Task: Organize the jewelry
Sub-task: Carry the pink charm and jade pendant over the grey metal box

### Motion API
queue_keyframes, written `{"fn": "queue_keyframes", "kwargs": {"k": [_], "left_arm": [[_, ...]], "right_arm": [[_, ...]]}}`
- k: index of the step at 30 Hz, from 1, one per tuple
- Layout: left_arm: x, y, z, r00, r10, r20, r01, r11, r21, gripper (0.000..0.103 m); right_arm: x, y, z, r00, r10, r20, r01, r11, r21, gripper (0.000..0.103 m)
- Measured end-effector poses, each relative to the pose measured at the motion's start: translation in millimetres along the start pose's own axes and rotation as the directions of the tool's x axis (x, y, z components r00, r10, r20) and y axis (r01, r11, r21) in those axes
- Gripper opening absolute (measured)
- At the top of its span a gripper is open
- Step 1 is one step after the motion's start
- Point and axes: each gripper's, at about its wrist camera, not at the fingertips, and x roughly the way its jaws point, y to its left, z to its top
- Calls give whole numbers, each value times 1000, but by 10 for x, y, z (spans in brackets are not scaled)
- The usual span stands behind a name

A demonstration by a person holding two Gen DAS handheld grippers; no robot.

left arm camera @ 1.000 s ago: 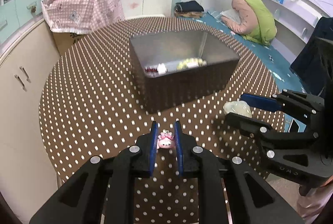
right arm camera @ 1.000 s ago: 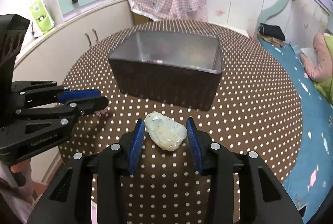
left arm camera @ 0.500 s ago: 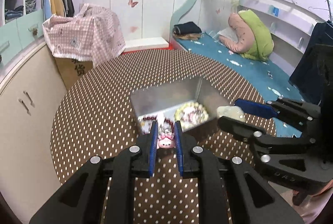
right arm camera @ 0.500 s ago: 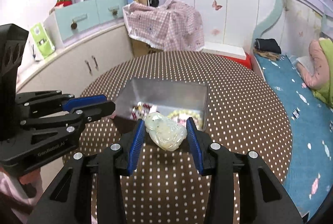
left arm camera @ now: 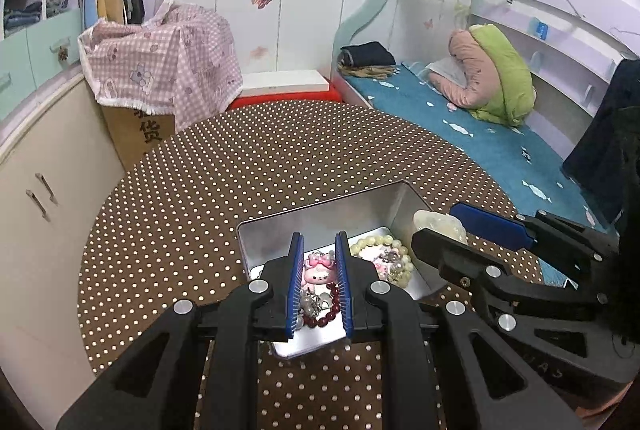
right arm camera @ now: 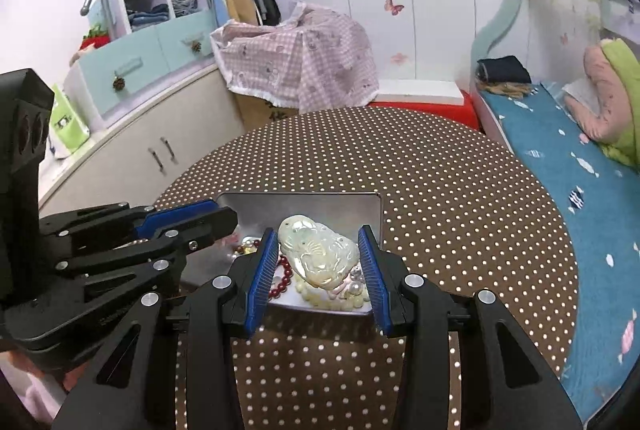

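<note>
Left gripper [left arm camera: 319, 284] fingers clamp a pink cartoon charm [left arm camera: 315, 273]; right gripper [right arm camera: 318, 270] fingers clamp a pale carved jade pendant [right arm camera: 318, 251]. Both hover above the open silver metal tin [right arm camera: 372, 208]. Best to lower each inside its walls before releasing, clear of each other.

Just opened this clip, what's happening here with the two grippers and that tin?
A person is sorting jewelry into an open metal tin on a polka-dot table. The left gripper is shut on a pink cartoon charm; the right gripper is shut on a pale jade pendant. Both hover above the tin, which already holds a red bead bracelet and a pale bead bracelet. Nothing is released yet.
</note>
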Motion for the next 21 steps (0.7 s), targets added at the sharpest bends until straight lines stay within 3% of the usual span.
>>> {"fn": "queue_keyframes", "kwargs": {"k": [21], "left_arm": [[152, 70, 35, 1000, -14, -9, 14, 1000, -20, 15]], "right_arm": [[279, -26, 22, 999, -9, -39, 10, 1000, 29, 41]]}}
